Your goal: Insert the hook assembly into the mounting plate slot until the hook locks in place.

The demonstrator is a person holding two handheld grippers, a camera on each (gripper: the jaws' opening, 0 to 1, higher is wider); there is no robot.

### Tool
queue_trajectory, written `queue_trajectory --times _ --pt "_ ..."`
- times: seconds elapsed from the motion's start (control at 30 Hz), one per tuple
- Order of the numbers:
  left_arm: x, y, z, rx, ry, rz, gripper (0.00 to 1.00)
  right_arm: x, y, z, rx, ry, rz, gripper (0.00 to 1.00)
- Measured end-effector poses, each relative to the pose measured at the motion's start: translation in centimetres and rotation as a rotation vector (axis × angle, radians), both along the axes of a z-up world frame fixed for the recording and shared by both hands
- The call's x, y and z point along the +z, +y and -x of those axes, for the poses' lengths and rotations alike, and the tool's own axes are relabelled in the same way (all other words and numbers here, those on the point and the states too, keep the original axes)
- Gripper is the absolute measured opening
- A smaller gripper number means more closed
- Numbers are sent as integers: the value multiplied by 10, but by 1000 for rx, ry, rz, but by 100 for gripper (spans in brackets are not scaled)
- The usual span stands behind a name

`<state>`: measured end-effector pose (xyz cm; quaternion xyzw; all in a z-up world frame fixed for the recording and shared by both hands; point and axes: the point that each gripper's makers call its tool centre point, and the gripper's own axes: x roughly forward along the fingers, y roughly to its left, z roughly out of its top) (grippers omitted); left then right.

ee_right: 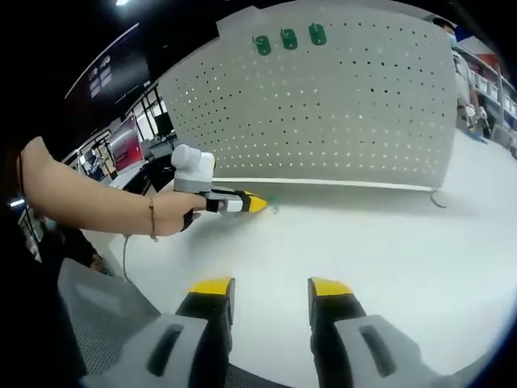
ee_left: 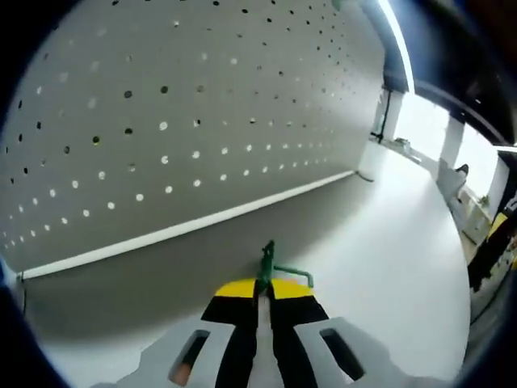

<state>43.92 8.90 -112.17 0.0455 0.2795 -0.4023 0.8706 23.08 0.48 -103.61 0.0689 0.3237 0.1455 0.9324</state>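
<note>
A: Where is the small green metal hook (ee_left: 273, 265)?

B: Pinched in the left claw (ee_left: 264, 284), whose jaws are closed on it, low over the white desk (ee_left: 388, 242) near the grey perforated pegboard panel (ee_left: 186, 105).

A: And the right claw (ee_right: 271, 287)?

B: Jaws apart, holding nothing, above the desk. Three green hooks (ee_right: 288, 39) hang atop the panel.

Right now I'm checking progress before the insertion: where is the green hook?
The green hook is pinched between the left gripper's shut jaws, low in the left gripper view, above the white table and short of the pegboard.
</note>
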Motion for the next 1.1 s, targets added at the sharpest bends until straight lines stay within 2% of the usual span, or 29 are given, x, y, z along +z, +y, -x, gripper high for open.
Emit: queue_trajectory --times 0.13,0.17,0.27,0.53,1.1 --pt "1 1 1 7 15 17 2 -1 -1 0 0 7 3 33" --pt "4 -1 1 11 23 49 2 -1 -1 -1 0 6 4 33" --pt "6 1 1 6 1 41 1 0 -1 -1 3 5 8 33" --pt "9 0 -2 -18 -3 46 1 -1 2 0 4 9 5 33" --pt "11 5 -5 -18 23 49 1 1 2 0 6 1 5 33"
